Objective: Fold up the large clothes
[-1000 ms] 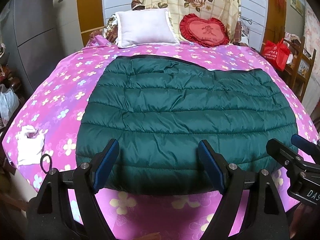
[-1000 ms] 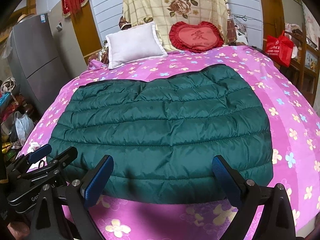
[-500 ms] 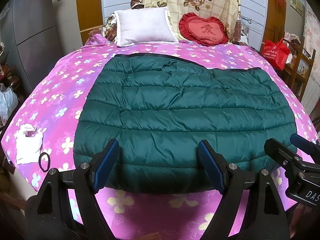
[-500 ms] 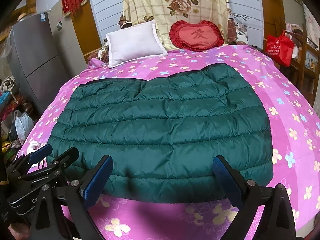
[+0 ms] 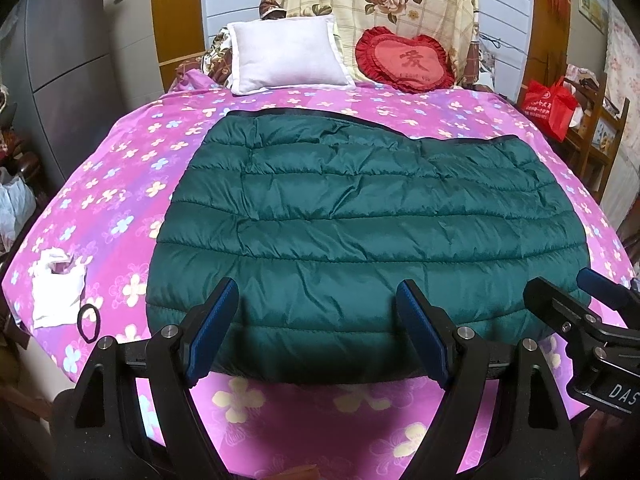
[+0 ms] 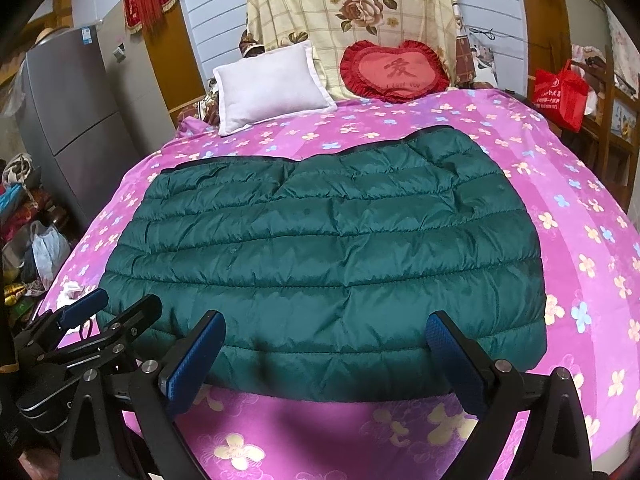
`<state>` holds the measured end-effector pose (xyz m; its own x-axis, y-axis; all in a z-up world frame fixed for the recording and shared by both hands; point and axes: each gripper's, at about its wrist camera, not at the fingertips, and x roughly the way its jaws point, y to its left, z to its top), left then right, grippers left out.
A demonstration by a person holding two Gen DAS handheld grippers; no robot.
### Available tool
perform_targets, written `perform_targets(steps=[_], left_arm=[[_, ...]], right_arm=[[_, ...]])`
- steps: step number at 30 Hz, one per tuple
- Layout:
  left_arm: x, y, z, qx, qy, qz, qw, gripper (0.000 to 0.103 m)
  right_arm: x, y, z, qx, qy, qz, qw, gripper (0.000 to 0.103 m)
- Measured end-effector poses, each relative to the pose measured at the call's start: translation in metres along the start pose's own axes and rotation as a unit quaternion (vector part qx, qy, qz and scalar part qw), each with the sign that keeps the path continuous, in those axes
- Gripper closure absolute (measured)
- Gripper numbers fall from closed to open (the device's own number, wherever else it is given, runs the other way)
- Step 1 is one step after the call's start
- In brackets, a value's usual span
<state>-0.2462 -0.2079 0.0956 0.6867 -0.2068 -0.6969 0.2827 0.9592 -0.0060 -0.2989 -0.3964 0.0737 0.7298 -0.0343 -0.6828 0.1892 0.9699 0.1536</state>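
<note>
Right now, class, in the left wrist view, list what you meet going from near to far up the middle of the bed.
Left tongs → green quilted garment → bare pink flowered bedspread → red heart cushion → rose-patterned cloth.

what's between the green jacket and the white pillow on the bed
Only bare pink floral bedsheet separates the green jacket from the white pillow; both wrist views show it.

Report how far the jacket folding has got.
Done: the green jacket lies as a flat, compact block on the bed, no sleeves showing. In hand: nothing; the left gripper and right gripper hover open at its near edge. Left: whether another fold is needed can't be told.
</note>
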Motion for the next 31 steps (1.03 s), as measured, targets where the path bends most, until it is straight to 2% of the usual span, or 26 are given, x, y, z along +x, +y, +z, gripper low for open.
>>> perform_targets(steps=[22,28,31], left_arm=[[0.002,-0.002,-0.003,-0.001,0.011,-0.008,0.9999,0.021],[0.006,0.003,-0.003,-0.011,0.015,-0.035,0.9992,0.021],[0.006,0.003,-0.002,-0.008,0.008,-0.033,0.9994,0.021]], right_arm=[[0.005,0.0,-0.002,0.004,0.008,0.003,1.0,0.003],[0.009,0.0,-0.003,0.002,0.013,0.003,1.0,0.003],[0.012,0.0,-0.001,0.003,0.015,0.003,1.0,0.003]])
